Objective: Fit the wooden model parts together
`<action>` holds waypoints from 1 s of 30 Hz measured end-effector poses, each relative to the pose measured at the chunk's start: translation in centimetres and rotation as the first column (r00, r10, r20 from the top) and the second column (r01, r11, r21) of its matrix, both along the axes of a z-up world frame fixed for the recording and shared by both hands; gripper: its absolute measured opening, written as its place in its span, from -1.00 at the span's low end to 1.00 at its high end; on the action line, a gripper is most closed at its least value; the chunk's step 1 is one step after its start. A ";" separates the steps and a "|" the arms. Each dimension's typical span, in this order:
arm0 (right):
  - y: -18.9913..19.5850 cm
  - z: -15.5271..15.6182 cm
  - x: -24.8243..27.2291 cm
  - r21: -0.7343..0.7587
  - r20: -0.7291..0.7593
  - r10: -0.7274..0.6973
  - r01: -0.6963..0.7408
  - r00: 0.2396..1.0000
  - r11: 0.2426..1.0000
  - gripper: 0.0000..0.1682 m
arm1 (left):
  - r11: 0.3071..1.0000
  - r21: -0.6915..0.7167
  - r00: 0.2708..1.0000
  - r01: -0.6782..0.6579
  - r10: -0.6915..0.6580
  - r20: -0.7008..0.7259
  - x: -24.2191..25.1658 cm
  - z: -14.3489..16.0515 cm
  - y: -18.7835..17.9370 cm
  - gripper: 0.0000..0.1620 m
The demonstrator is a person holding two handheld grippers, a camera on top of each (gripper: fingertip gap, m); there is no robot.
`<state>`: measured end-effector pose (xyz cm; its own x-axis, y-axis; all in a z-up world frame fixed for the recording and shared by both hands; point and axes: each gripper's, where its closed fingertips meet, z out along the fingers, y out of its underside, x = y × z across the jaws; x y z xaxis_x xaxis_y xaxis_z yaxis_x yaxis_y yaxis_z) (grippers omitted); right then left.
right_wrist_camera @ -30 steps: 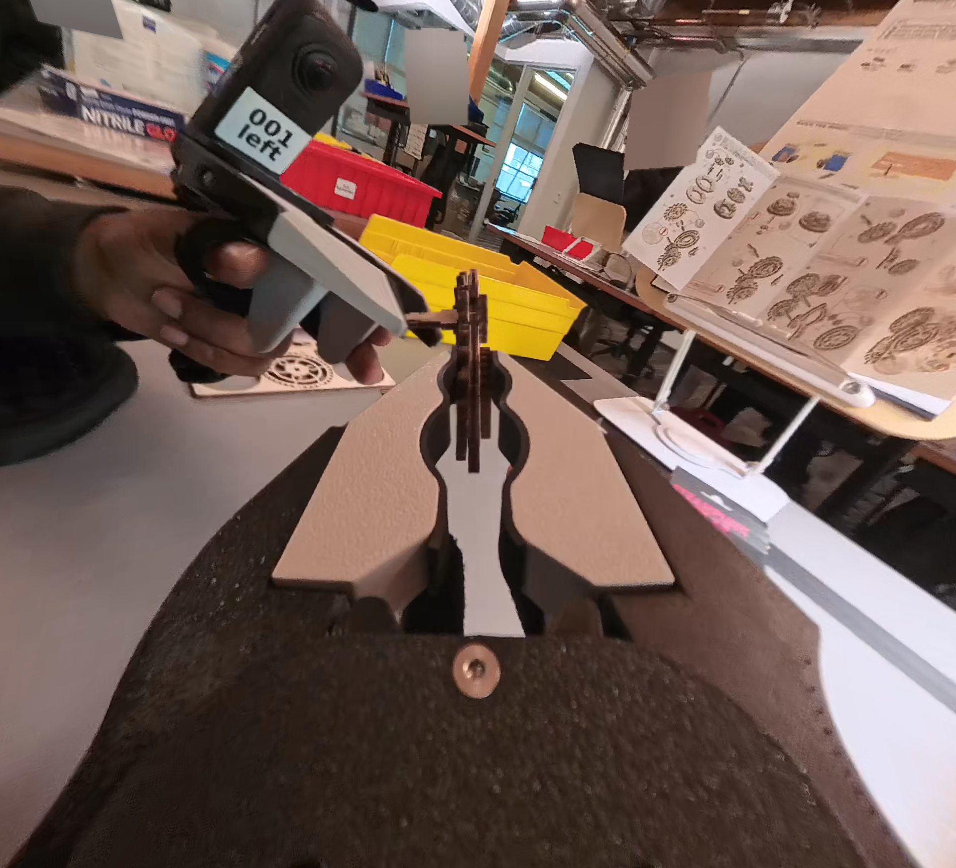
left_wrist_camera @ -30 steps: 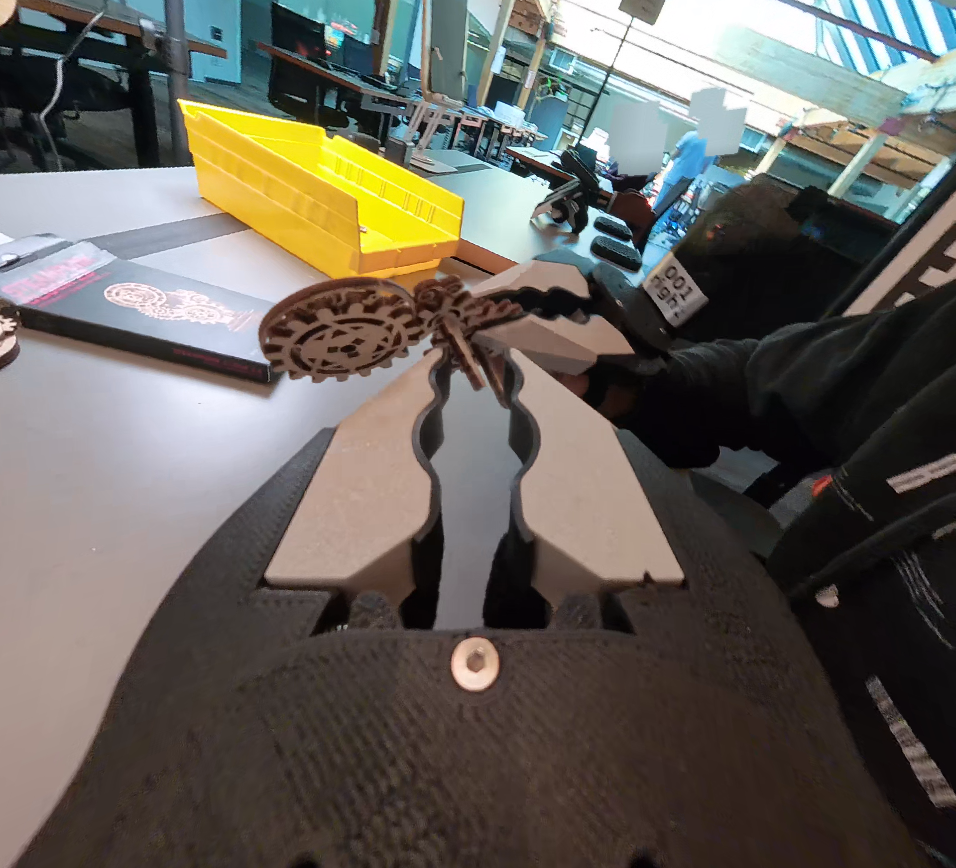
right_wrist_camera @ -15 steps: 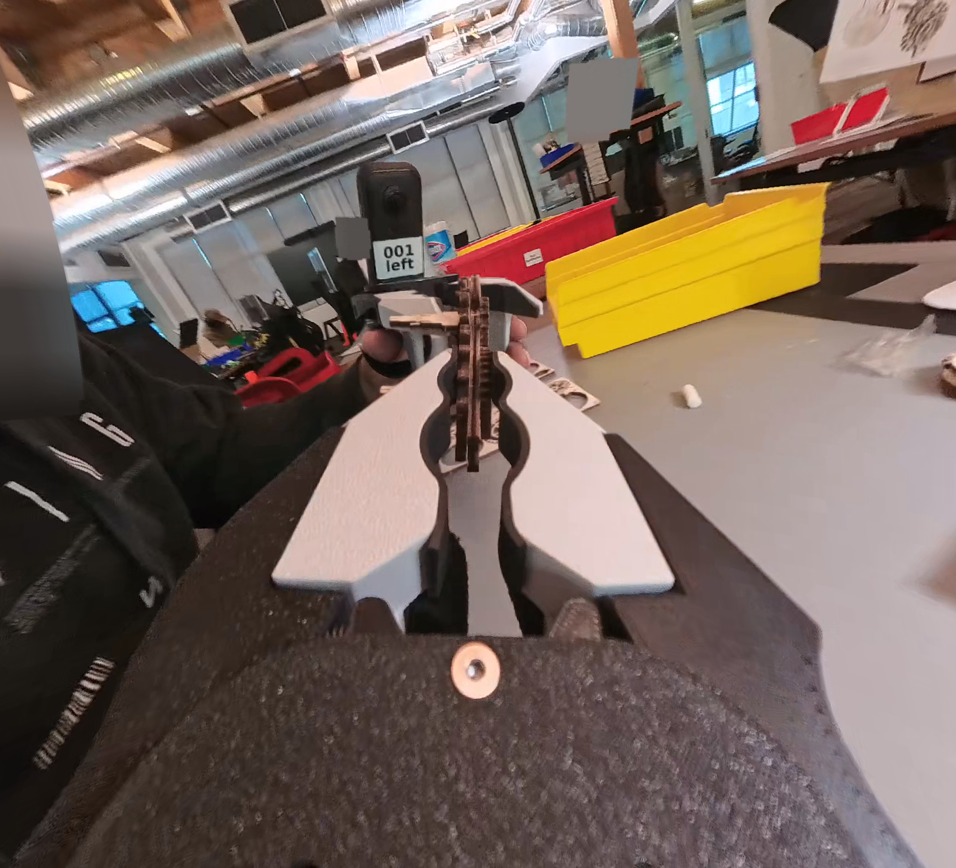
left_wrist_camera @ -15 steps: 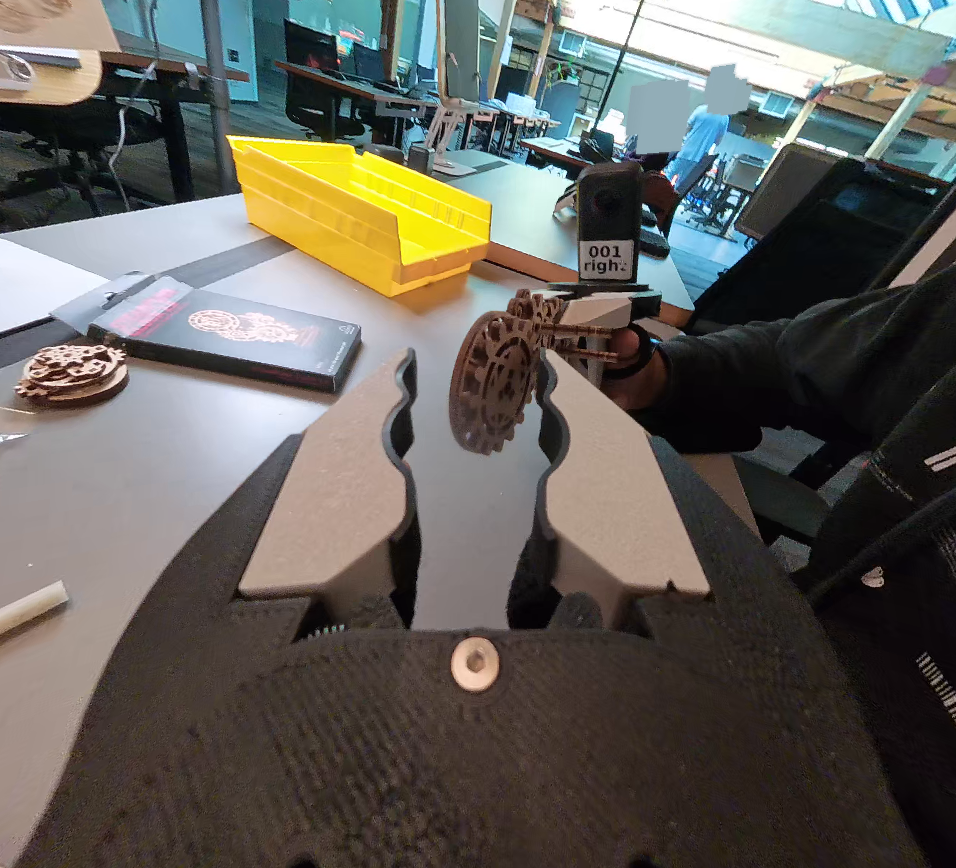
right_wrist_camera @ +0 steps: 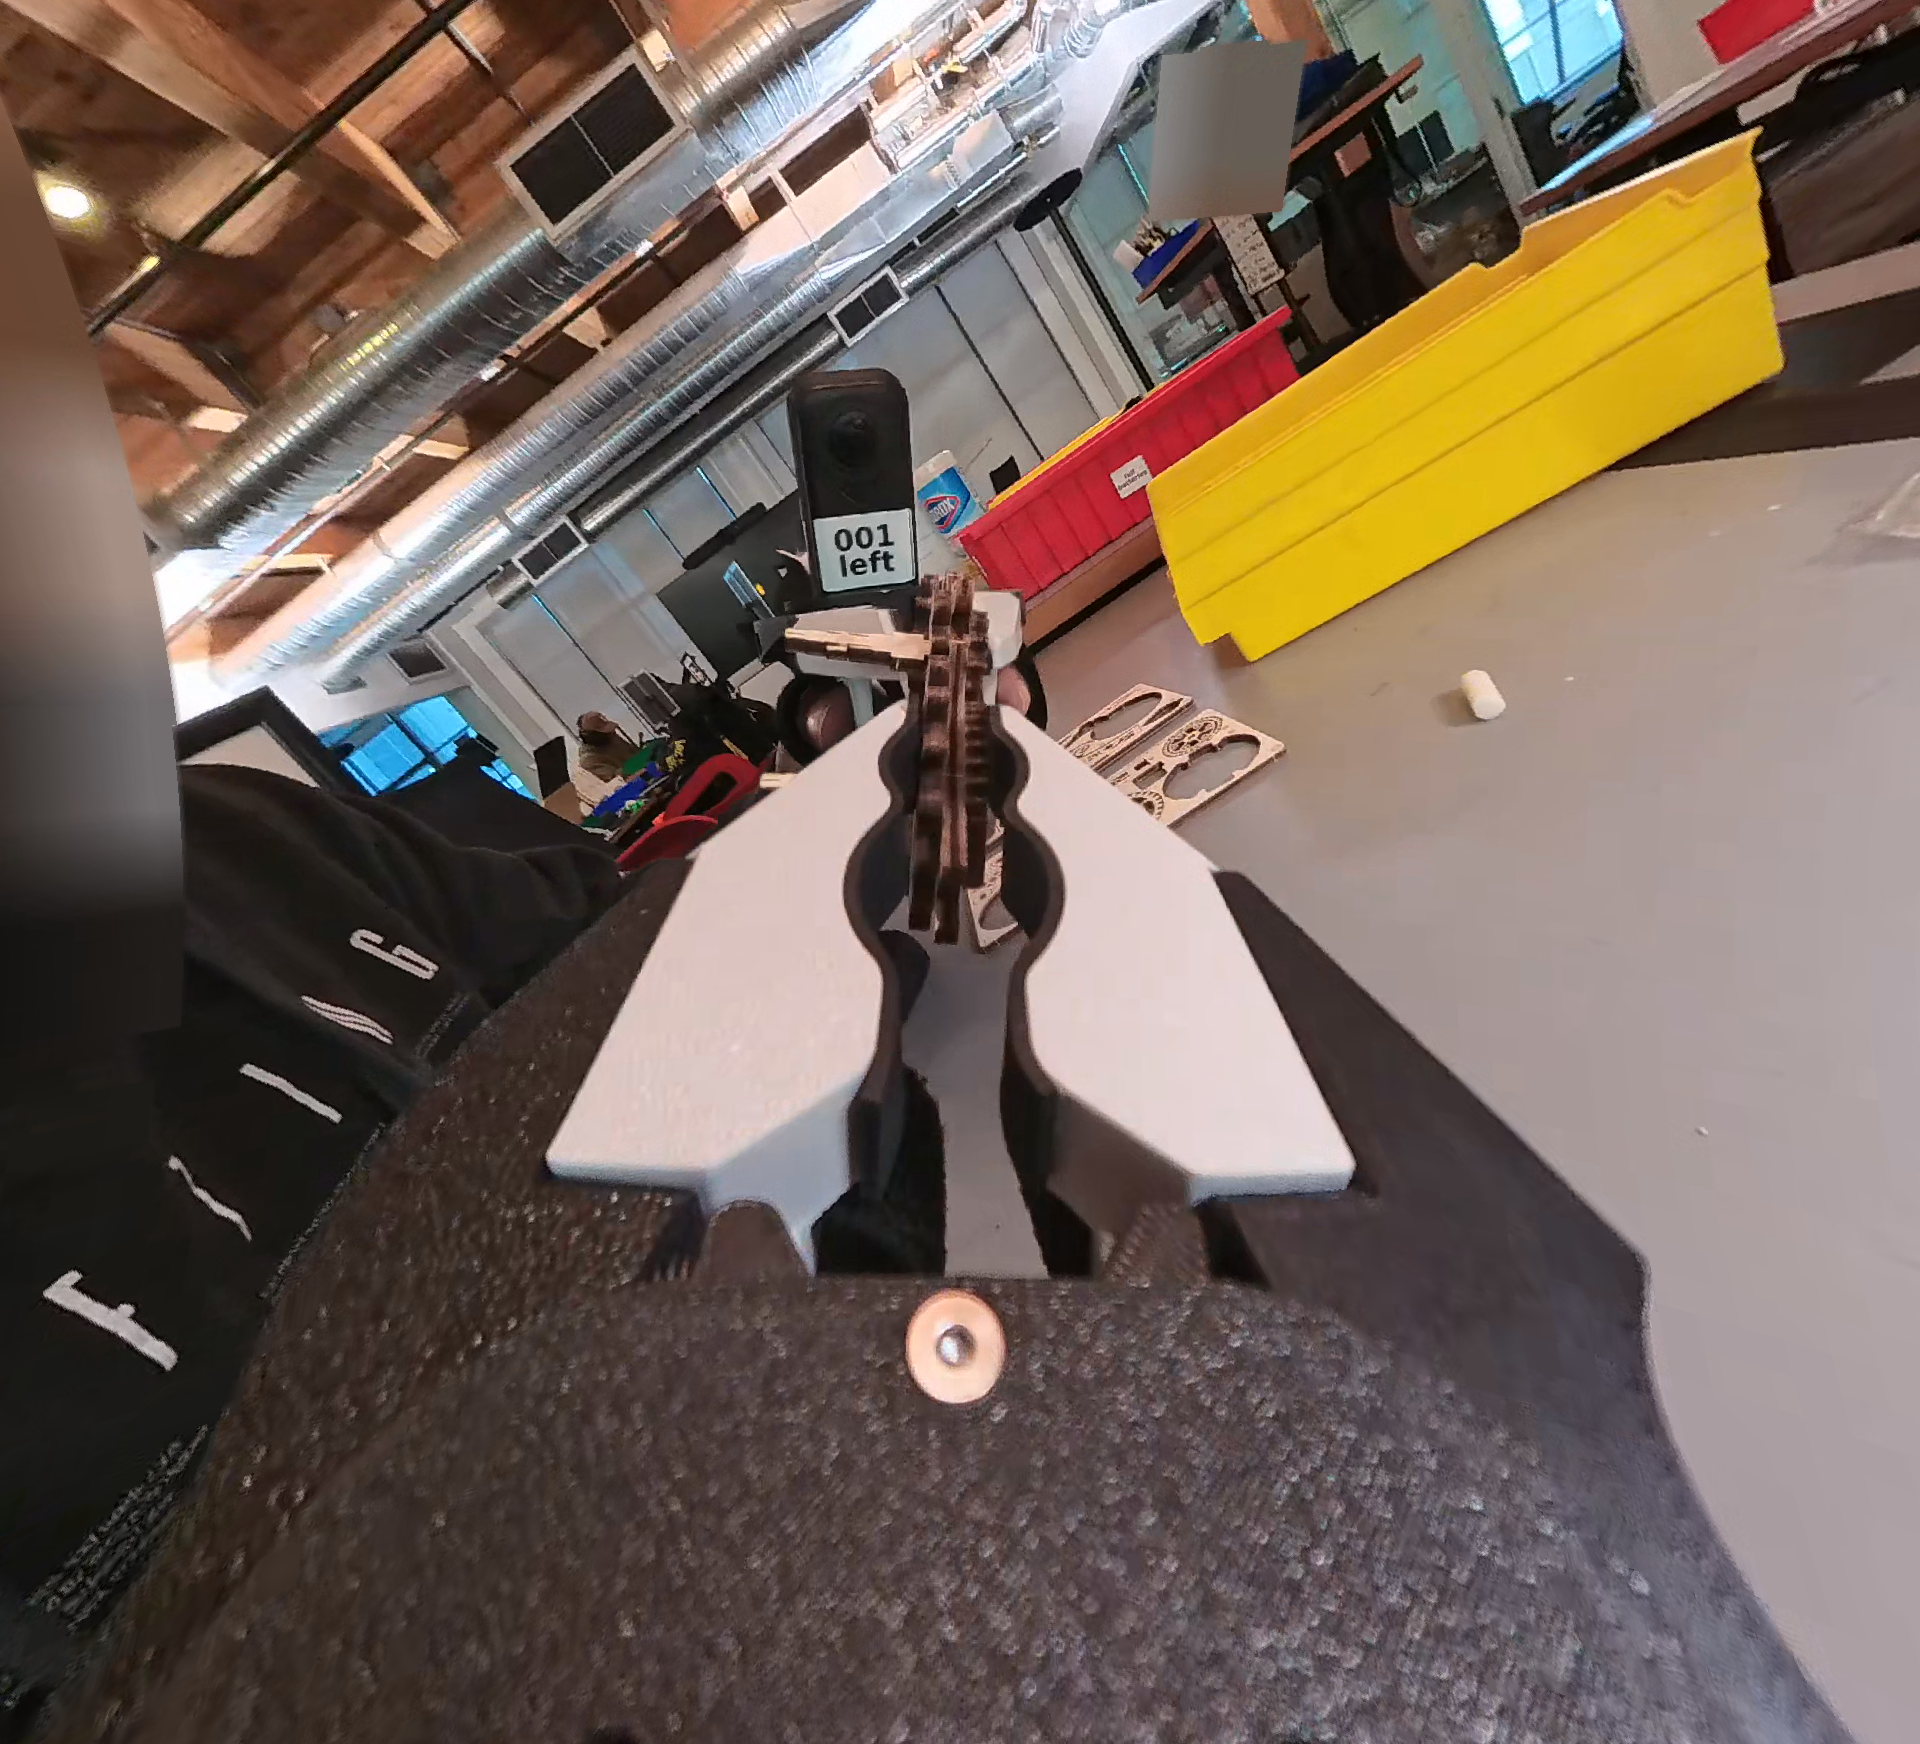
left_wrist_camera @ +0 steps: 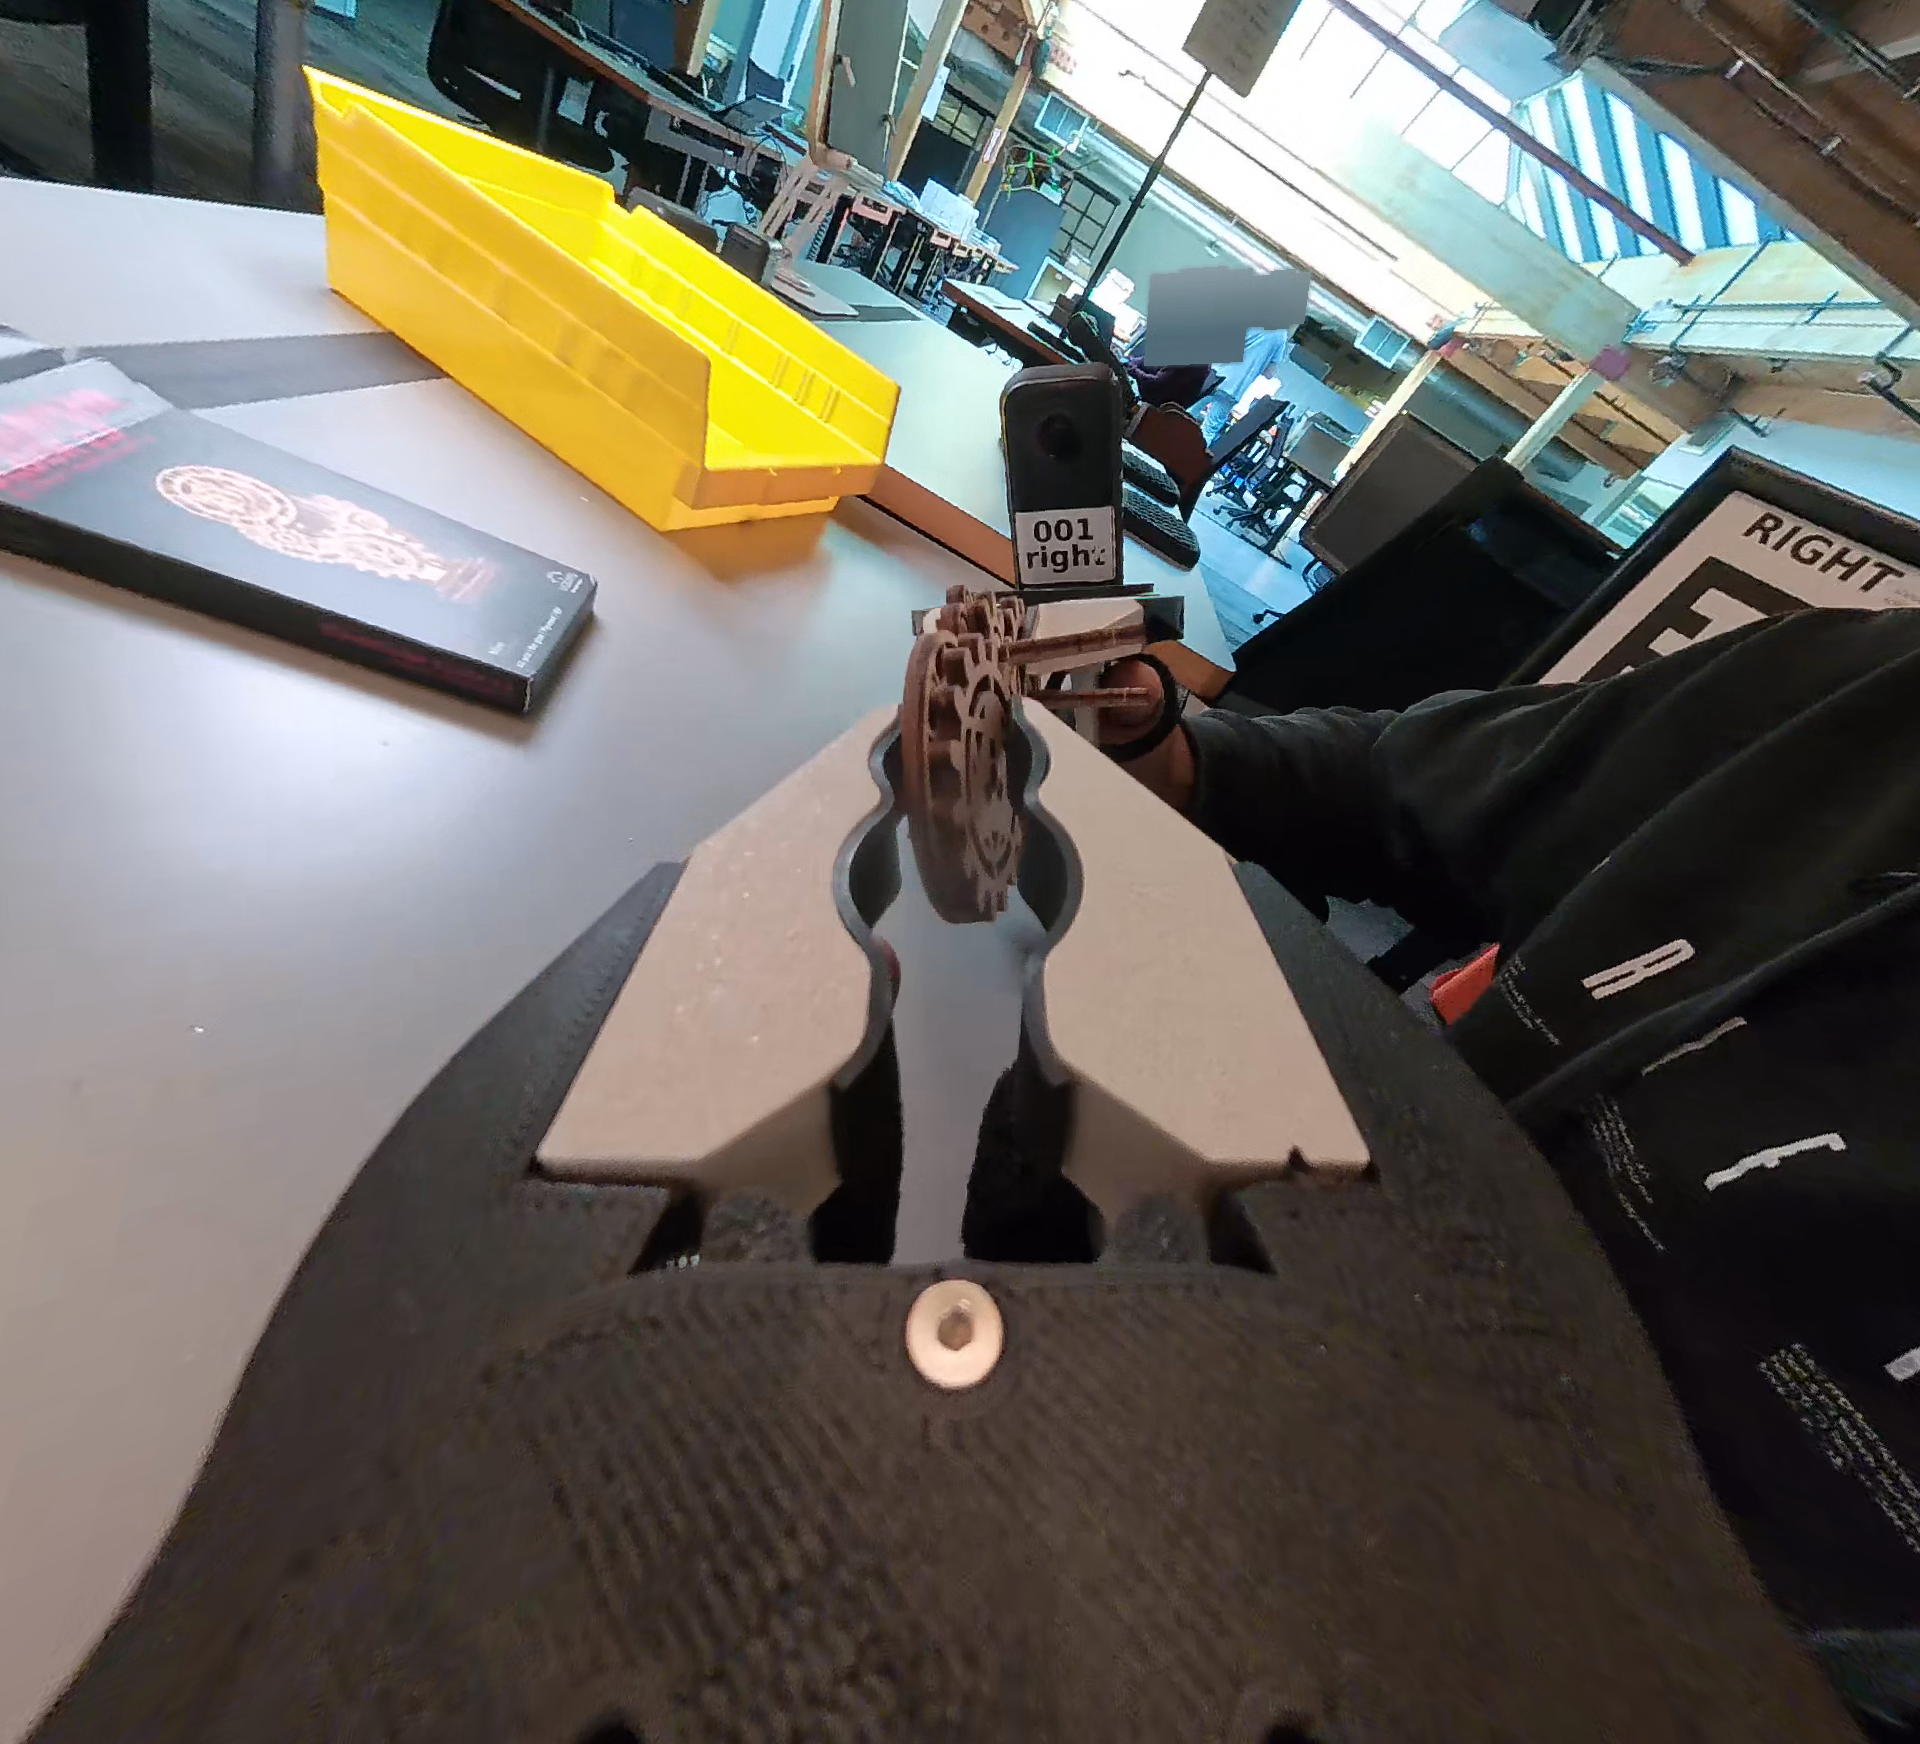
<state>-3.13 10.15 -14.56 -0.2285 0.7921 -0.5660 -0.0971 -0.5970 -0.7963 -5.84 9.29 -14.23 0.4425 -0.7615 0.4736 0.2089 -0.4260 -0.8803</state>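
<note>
A brown wooden gear assembly [left_wrist_camera: 961,821] of stacked toothed discs with short axles is held in the air between both grippers. In the left wrist view my left gripper [left_wrist_camera: 956,728] is shut on its large gear disc, which stands edge-on between the fingers. My right gripper [left_wrist_camera: 1049,629] faces me from beyond it. In the right wrist view my right gripper [right_wrist_camera: 948,726] is shut on the same gear stack [right_wrist_camera: 948,801]. The left gripper [right_wrist_camera: 914,640] grips the stack's far side, where a wooden axle [right_wrist_camera: 852,645] sticks out sideways.
On the grey table [left_wrist_camera: 260,863] stand a yellow bin [left_wrist_camera: 582,312], also in the right wrist view [right_wrist_camera: 1455,468], and a black flat box [left_wrist_camera: 291,551]. Wooden part sheets [right_wrist_camera: 1174,759], a small white cylinder [right_wrist_camera: 1483,695] and a red bin [right_wrist_camera: 1122,468] lie beyond. A person's dark sleeve [left_wrist_camera: 1558,811] is at the right. Less than 4 cm separates the two grippers' tips.
My left gripper let go of the assembly's small end, opened wide, then came together again on the large gear disc. My right gripper kept its hold and turned the assembly.
</note>
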 end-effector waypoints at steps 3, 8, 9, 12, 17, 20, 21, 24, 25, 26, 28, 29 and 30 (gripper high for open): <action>-0.1 -0.3 -0.1 -0.031 0.017 0.019 -0.018 1.000 0.999 -0.88 | 1.000 0.020 0.999 0.001 -0.001 -0.032 0.0 -0.3 -0.1 -0.81; -0.6 -0.5 -0.3 -0.025 0.036 0.048 -0.048 0.998 0.999 -0.88 | 0.998 0.013 0.997 0.057 -0.056 -0.051 0.2 -0.7 -0.8 -0.80; -0.7 -0.6 -0.4 -0.042 0.041 0.064 -0.062 0.997 0.997 -0.88 | 0.997 0.010 0.995 0.072 -0.072 -0.062 0.4 -1.0 -0.9 -0.80; -0.9 -0.9 -0.4 -0.065 0.052 0.085 -0.081 0.995 0.995 -0.88 | 0.996 0.013 0.993 0.083 -0.081 -0.084 0.8 -1.3 -1.0 -0.80; -1.1 -1.0 -0.5 -0.084 0.065 0.108 -0.102 0.992 0.991 -0.88 | 0.991 -0.035 0.989 0.133 -0.135 -0.064 0.9 -1.8 -1.6 -0.83; -1.1 -1.2 -0.5 -0.095 0.073 0.121 -0.114 0.990 0.989 -0.88 | 0.987 -0.063 0.987 0.147 -0.151 -0.060 1.1 -2.1 -1.8 -0.85; -1.1 -1.2 -0.5 -0.096 0.079 0.125 -0.117 0.989 0.988 -0.88 | 0.986 -0.069 0.986 0.150 -0.154 -0.057 1.1 -2.2 -1.8 -0.85; -1.3 -1.5 -0.5 -0.098 0.096 0.145 -0.136 0.985 0.986 -0.88 | 0.982 -0.092 0.984 0.166 -0.171 -0.042 1.2 -2.4 -2.0 -0.85; -1.3 -1.6 -0.5 -0.101 0.103 0.153 -0.143 0.983 0.984 -0.87 | 0.981 -0.097 0.985 0.168 -0.171 -0.032 1.2 -2.5 -2.0 -0.85; -1.2 -1.7 -0.5 -0.103 0.109 0.159 -0.148 0.981 0.984 -0.87 | 0.980 -0.102 0.985 0.169 -0.172 -0.015 1.2 -2.5 -2.0 -0.85; -1.2 -1.8 -0.5 -0.113 0.123 0.181 -0.168 0.976 0.979 -0.88 | 0.977 -0.119 0.984 0.177 -0.175 0.032 1.2 -2.6 -1.9 -0.86; -1.2 -2.0 -0.5 -0.125 0.137 0.196 -0.180 0.971 0.976 -0.88 | 0.974 -0.133 0.982 0.185 -0.179 0.051 1.1 -2.7 -1.9 -0.86; -1.3 -2.1 -0.4 -0.142 0.142 0.216 -0.196 0.966 0.970 -0.88 | 0.968 -0.150 0.979 0.201 -0.193 0.071 1.1 -2.9 -2.1 -0.85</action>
<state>-3.57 8.87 -16.68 -0.2808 0.6573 -0.6994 0.1571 -0.6874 -0.7091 -4.77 7.24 -17.14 0.2606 -0.7463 0.6125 0.1540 -0.5941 -0.7895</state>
